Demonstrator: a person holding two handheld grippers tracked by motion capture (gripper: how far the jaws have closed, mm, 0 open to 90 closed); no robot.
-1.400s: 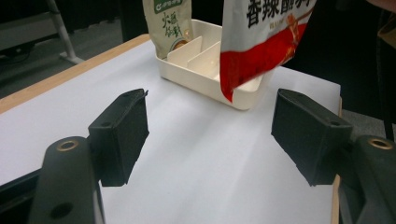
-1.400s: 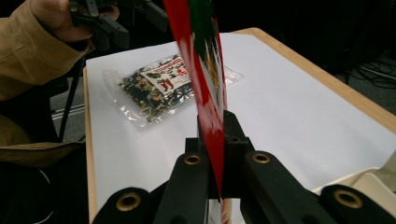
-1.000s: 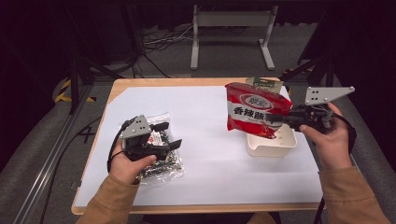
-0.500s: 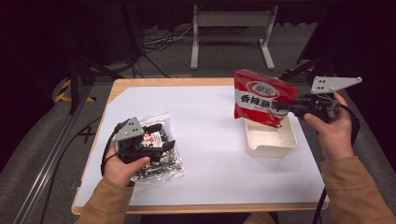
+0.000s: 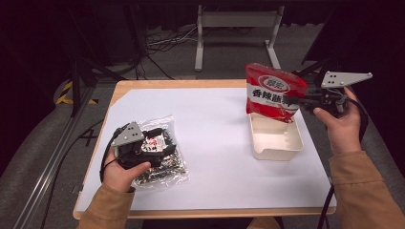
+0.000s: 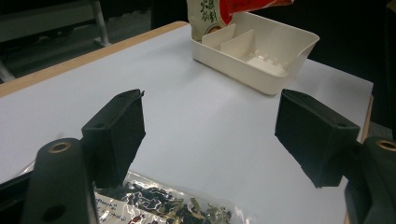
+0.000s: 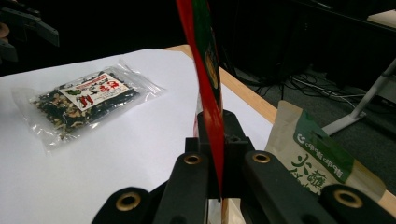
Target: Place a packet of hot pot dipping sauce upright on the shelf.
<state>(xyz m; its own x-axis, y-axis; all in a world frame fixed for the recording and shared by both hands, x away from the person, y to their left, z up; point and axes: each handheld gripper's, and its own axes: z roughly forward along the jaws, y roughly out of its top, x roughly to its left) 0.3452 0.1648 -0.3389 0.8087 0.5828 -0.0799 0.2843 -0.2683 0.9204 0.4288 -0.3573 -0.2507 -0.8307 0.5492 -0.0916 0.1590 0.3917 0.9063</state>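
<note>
White-covered table (image 5: 215, 124), dark room – right gripper (image 5: 297, 101) jaws clamp red packet (image 5: 272, 93); left gripper (image 5: 160, 145) jaws wide.

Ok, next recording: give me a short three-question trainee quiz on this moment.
1. True or false: the right gripper is shut on the red printed snack bag.
2. Multiple choice: the left gripper is (A) shut on the clear plastic bag of dark dried mix, (B) open above it, (C) inside the cream divided plastic tray.
3. Fill in: the red bag hangs above the ____.

Key: 1 true. 2 B. 3 tray.
</note>
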